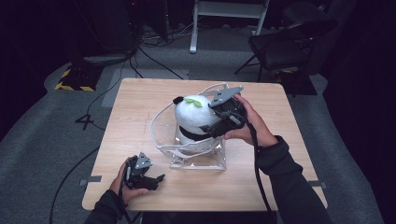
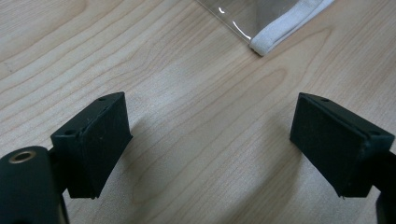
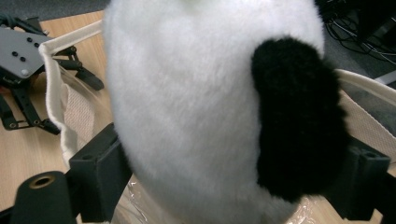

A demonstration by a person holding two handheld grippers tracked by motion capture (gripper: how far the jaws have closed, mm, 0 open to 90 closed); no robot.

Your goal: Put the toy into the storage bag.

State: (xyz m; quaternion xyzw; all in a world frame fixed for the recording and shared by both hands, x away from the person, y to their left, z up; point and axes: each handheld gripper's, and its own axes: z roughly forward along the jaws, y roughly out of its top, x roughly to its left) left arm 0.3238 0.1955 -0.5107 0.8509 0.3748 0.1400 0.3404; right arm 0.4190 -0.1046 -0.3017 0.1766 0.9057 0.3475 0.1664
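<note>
Right gripper (image 1: 223,122) pinches the plush panda (image 1: 198,116) inside the clear bag (image 1: 201,161) — lower it squarely; left gripper (image 1: 156,179) spread, idle near the table's (image 1: 140,102) front edge.

Light wooden square table (image 1: 140,112), standing on grey carpeted floor (image 1: 42,135). Black folding chair (image 1: 285,46) beyond the far right corner; white metal frame stand (image 1: 229,14) at the back, with black cables (image 1: 154,39) on the floor beside it. Yellow-and-black striped floor marking (image 1: 72,84) off the far left corner.

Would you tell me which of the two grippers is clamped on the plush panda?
The right gripper: its jaws press both sides of the plush panda standing in the clear bag. The left gripper rests open on the table.
</note>
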